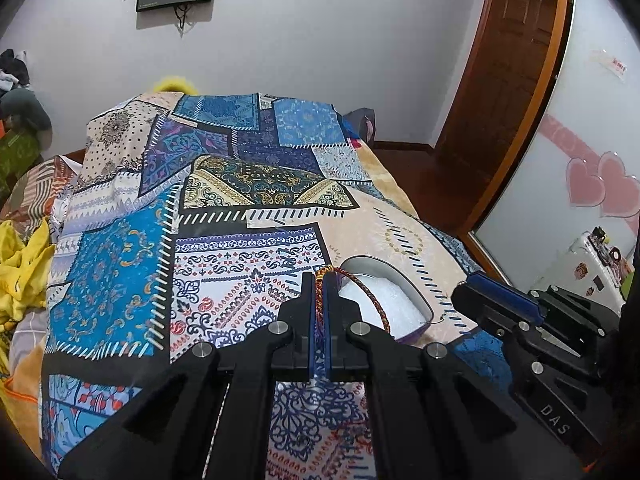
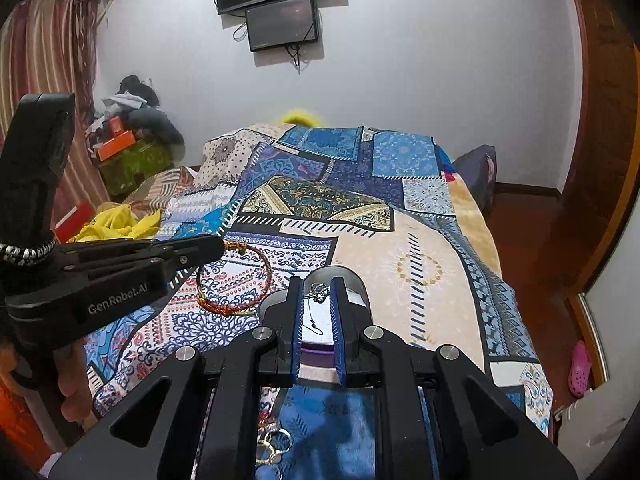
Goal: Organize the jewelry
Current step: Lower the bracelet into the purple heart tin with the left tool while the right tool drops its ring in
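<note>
My left gripper (image 1: 319, 280) is shut on a red and gold braided cord bracelet (image 1: 374, 302), held above the patterned bedspread; the bracelet (image 2: 236, 280) hangs from that gripper (image 2: 222, 246) in the right wrist view. An oval box (image 1: 416, 300) with a white lining and purple base sits on the bed just right of it. My right gripper (image 2: 318, 284) is narrowly parted over the same box (image 2: 356, 284), its fingertips on either side of a silver pendant (image 2: 319, 291) whose thin chain (image 2: 314, 322) trails onto the lining. It also shows in the left wrist view (image 1: 480, 284).
Gold rings (image 2: 276, 446) lie on the bedspread (image 2: 420, 240) under my right gripper. Yellow cloth (image 2: 120, 222) and clutter lie at the bed's left. Screens (image 2: 280, 20) hang on the far wall. A wooden door (image 1: 500, 92) and floor are to the right.
</note>
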`<state>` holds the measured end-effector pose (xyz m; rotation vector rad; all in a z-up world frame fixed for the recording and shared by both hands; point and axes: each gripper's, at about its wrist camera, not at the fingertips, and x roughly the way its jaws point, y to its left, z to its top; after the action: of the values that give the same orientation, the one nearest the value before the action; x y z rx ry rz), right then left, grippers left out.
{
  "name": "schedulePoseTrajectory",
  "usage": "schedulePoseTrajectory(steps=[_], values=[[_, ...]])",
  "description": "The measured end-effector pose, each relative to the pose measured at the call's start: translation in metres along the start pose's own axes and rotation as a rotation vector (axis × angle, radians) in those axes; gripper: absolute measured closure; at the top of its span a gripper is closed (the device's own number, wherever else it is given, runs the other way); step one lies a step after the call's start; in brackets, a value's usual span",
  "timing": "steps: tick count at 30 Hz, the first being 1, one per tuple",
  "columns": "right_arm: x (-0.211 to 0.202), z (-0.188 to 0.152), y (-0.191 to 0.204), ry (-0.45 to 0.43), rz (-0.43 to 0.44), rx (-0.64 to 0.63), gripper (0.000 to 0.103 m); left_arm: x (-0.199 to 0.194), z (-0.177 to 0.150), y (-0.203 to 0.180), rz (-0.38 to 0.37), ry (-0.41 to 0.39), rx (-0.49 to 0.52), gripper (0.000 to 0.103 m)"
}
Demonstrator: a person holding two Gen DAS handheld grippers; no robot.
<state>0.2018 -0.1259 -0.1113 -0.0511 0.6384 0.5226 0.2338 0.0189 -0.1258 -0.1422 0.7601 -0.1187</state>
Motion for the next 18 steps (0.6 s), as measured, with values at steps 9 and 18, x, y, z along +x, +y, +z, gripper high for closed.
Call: schedulePoseTrajectory(steps=[9,18], values=[[0.027,0.0,-0.011,0.073,0.022,0.037,0.091,0.024,0.003,-0.004,0.013,0.019,0.039,0.102],[0.04,-0.002,-0.022,0.128,0.069,0.086,0.091,0.046,0.0,-0.01,0.01,0.06,0.053,0.102]])
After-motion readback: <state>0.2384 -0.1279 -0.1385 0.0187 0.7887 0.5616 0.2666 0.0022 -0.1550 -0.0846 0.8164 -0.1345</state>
